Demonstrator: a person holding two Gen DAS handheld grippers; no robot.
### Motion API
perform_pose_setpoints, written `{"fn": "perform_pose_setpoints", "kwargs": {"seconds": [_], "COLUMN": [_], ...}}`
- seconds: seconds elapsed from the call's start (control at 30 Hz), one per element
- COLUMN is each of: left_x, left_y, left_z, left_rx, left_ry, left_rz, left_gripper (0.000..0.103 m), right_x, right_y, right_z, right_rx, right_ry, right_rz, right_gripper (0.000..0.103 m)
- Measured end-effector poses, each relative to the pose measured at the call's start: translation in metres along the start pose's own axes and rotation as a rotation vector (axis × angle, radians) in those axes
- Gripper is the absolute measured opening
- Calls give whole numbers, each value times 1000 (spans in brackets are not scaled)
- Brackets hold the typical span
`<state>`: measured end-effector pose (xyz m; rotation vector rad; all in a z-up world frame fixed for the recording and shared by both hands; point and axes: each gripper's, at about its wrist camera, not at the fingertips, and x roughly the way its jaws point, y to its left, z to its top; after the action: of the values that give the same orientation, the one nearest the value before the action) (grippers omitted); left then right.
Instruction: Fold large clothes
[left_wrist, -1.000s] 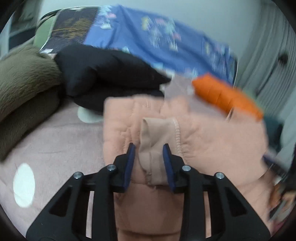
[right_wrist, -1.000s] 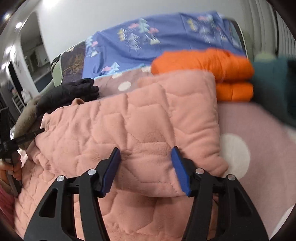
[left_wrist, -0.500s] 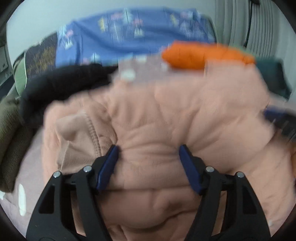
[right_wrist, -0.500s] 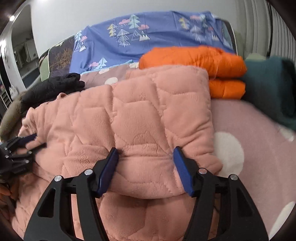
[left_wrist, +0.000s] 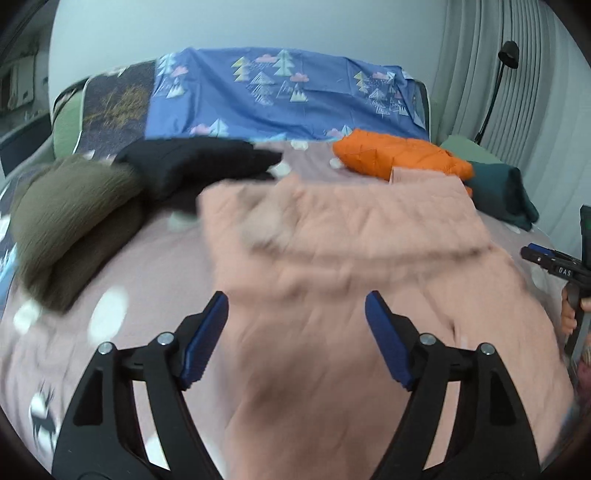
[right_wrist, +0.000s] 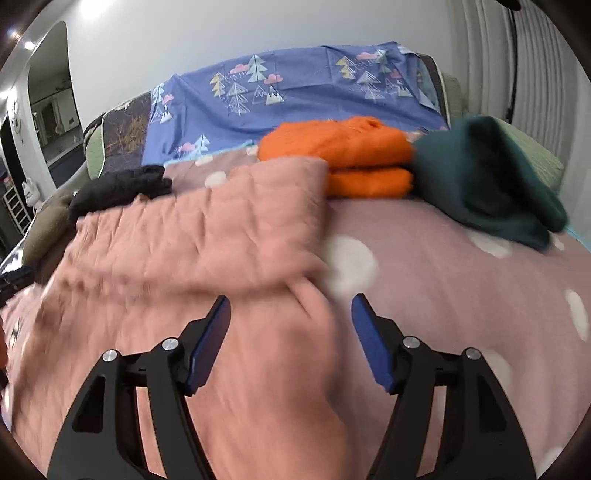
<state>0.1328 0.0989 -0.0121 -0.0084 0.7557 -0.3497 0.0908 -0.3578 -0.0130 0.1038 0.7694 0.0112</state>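
The pink quilted garment (left_wrist: 351, 236) lies on the bed (right_wrist: 461, 295), one layer already laid over on itself, with its far folded edge near the folded orange jacket (right_wrist: 343, 151) and the dark green garment (right_wrist: 487, 177) at the right. A black garment (left_wrist: 195, 166) and an olive one (left_wrist: 74, 206) sit to the left.

The step in hand reads as release and withdrawal after a fold. To do it well, both grippers should clear the cloth without dragging the top layer out of line, then the person should check that the folded edge lies square before taking the next pair of grip points on the near hem, level with each other.

The left gripper (left_wrist: 295, 325) stands with its fingers wide and nothing pinched; the cloth lies below them. The right gripper (right_wrist: 290, 325) is likewise spread over the garment's right edge, gripping nothing.

A second ago the left fingers were pinching a cuff or sleeve end; its jaws have just been opening, and the cuff is no longer between them. The right jaws have also been opening. Both views now show the garment farther off and more of the bed, and both are blurred.
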Motion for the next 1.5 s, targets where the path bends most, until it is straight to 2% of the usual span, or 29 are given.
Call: {"fn": "perform_pose_setpoints", "kwargs": {"seconds": [0.1,0.17,0.27,0.33,0.4,0.5,0.6,0.73,0.8,0.9,0.97,1.0,1.07,1.1,1.13,1.17,1.23,1.3,1.4,1.5], "left_x": [-15,-23,-32,-37,-43,-52,-66,-80,-80,-67,-61,-63,-70,-77,-84,-92,-116,-144,-180,-219], "left_y": [20,30,38,32,21,12,8,-3,-9,-18,-21,-21,-21,-20,-19,-18,-20,-25,-34,-33], "left_z": [-37,-61,-93,-108,-120,-132,-149,-164,-165,-158,-153,-155,-159,-161,-160,-155,-141,-124,-106,-102], "left_rx": [-20,-52,-112,-115,-94,-74,-100,-78,-70,-56,-80,-87,-89,-97,-115,-132,-137,-124,-112,-141], "left_ry": [72,113,152,171,175,180,192,214,229,232,222,218,198,174,148,112,8,-103,-213,-309], "left_rz": [18,-4,-106,-181,-221,-240,-317,-373,-405,-405,-404,-399,-393,-382,-373,-375,-393,-404,-412,-448], "left_gripper": [78,77,74,72,72,72,72,72,72,71,55,49,31,27,18,15,12,10,10,10], "right_x": [-21,-31,-39,-41,-45,-55,-69,-89,-95,-87,-79,-78,-86,-90,-92,-96,-109,-132,-171,-216], "right_y": [-17,-26,-32,-31,-28,-24,-24,-27,-22,-11,-4,-3,-5,-10,-17,-24,-26,-18,-16,-23], "right_z": [-34,-56,-81,-91,-100,-113,-130,-152,-155,-146,-142,-141,-142,-142,-141,-139,-128,-111,-91,-86], "right_rx": [22,60,120,142,148,145,148,159,141,128,139,150,160,192,238,307,327,303,293,298], "right_ry": [49,71,100,118,129,145,153,150,145,153,164,168,142,136,133,111,61,-13,-118,-206], "right_rz": [34,80,153,193,232,312,370,456,491,525,535,534,502,491,515,562,591,604,640,675], "right_gripper": [69,69,69,69,69,69,69,69,69,69,61,51,26,11,11,10,9,8,8,8]}}
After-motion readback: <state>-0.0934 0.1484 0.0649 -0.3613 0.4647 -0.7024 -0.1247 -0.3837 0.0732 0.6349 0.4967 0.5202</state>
